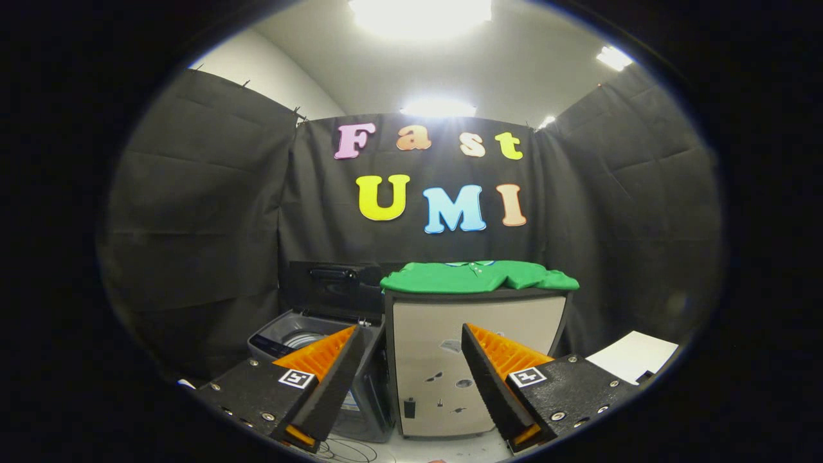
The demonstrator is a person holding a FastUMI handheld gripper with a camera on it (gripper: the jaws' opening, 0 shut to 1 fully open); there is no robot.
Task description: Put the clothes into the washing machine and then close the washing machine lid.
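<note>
We count one gripper (411, 350), two fingers (334, 379), spread wide with nothing between them, so released. One green shirt (479, 276), the only garment we see: bright green, collared with a pale blue trim at the neck, laid flat and roughly folded, sleeves draping over the edges. It sits on top of one beige cabinet (472, 360) with a dark frame and small dark marks on its front, straight ahead of and beyond the fingers. One washing machine (302, 341) stands just beside the cabinet on its left, lower than it, behind the left finger. Its lid (334, 289) is raised upright at the back, drum opening visible. One white sheet (633, 355) lies to the right past the right finger.
</note>
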